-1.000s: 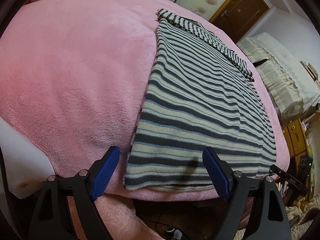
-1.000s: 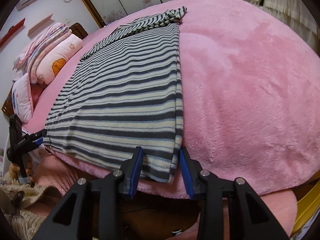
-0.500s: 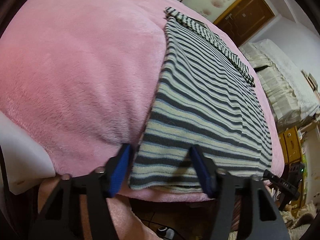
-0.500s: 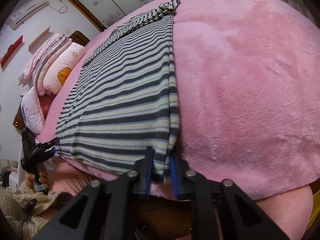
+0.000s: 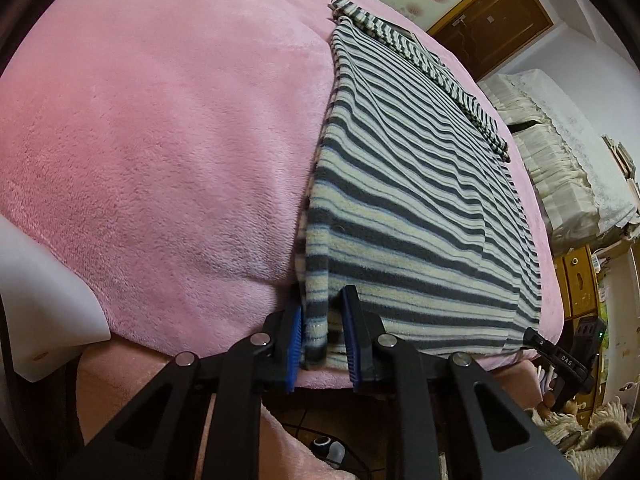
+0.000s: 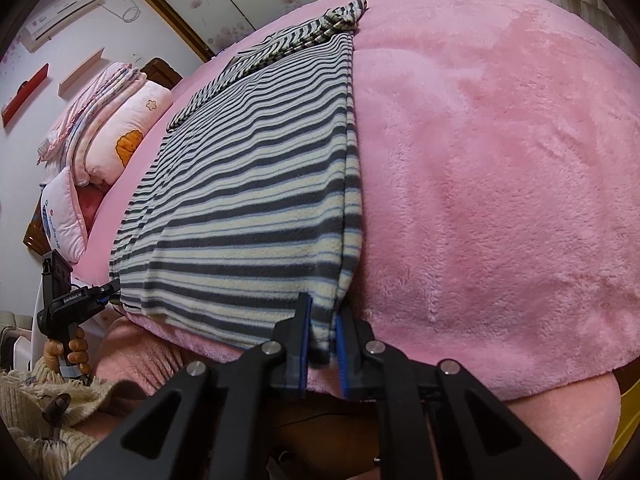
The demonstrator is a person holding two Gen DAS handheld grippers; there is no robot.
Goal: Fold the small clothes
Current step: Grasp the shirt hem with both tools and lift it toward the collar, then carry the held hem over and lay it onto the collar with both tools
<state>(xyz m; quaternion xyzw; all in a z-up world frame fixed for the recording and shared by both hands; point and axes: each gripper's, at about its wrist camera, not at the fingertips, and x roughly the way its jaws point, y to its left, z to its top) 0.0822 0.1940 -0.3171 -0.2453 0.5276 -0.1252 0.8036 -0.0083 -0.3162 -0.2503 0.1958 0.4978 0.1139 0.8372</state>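
The striped garment (image 5: 404,200) lies flat on the pink blanket (image 5: 168,140) of the bed, its hem at the near edge, sleeves folded across the far end. Each tool takes one hem corner, likely so the hem can be carried up and over evenly: the left tool (image 5: 322,336) has just been closing and now pinches the left corner, cloth bunched between its blue pads (image 5: 295,336); the right tool (image 6: 322,336) is pressed together on the right corner. Beyond the garment's far end and to both sides the blanket is bare, giving room to fold away. The pillows (image 6: 120,152) sit well apart.
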